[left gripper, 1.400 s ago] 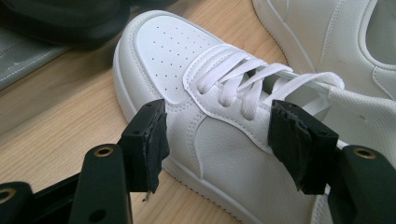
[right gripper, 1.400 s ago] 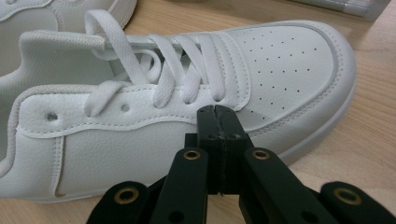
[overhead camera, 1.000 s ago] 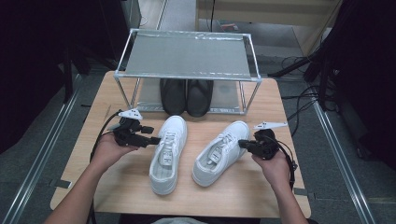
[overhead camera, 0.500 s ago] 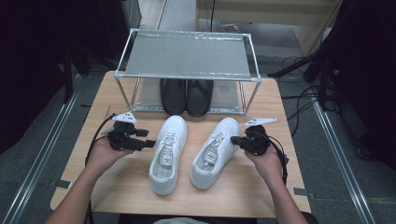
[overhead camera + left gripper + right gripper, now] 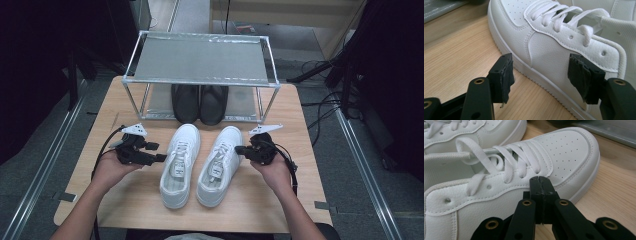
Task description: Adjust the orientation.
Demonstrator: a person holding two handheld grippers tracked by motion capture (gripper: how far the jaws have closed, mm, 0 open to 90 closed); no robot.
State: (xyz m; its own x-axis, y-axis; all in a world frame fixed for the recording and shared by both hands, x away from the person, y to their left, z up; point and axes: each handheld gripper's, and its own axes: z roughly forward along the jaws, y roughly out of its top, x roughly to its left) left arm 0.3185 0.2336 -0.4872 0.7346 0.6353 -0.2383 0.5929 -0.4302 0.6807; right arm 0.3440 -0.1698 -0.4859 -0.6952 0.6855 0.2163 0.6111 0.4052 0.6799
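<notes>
Two white lace-up sneakers lie side by side on the wooden table (image 5: 295,125), toes pointing away from me. My left gripper (image 5: 157,152) is beside the outer side of the left sneaker (image 5: 180,162). In the left gripper view its jaws (image 5: 544,75) stand open, with that sneaker's side wall (image 5: 549,47) just beyond the pads and nothing gripped. My right gripper (image 5: 238,149) is at the outer side of the right sneaker (image 5: 217,165). In the right gripper view its jaws (image 5: 540,181) are shut with nothing between them, their tip against the sneaker's side (image 5: 499,197) below the laces.
A metal wire rack (image 5: 200,60) stands at the back of the table, with a pair of black shoes (image 5: 200,102) on its lower level just behind the sneakers' toes. Cables trail from both grippers over the table. Dark equipment and floor rails flank the table.
My right gripper has moved left against the right sneaker, whose toe has swung left until it lies parallel to the left one. The left gripper has barely moved.
</notes>
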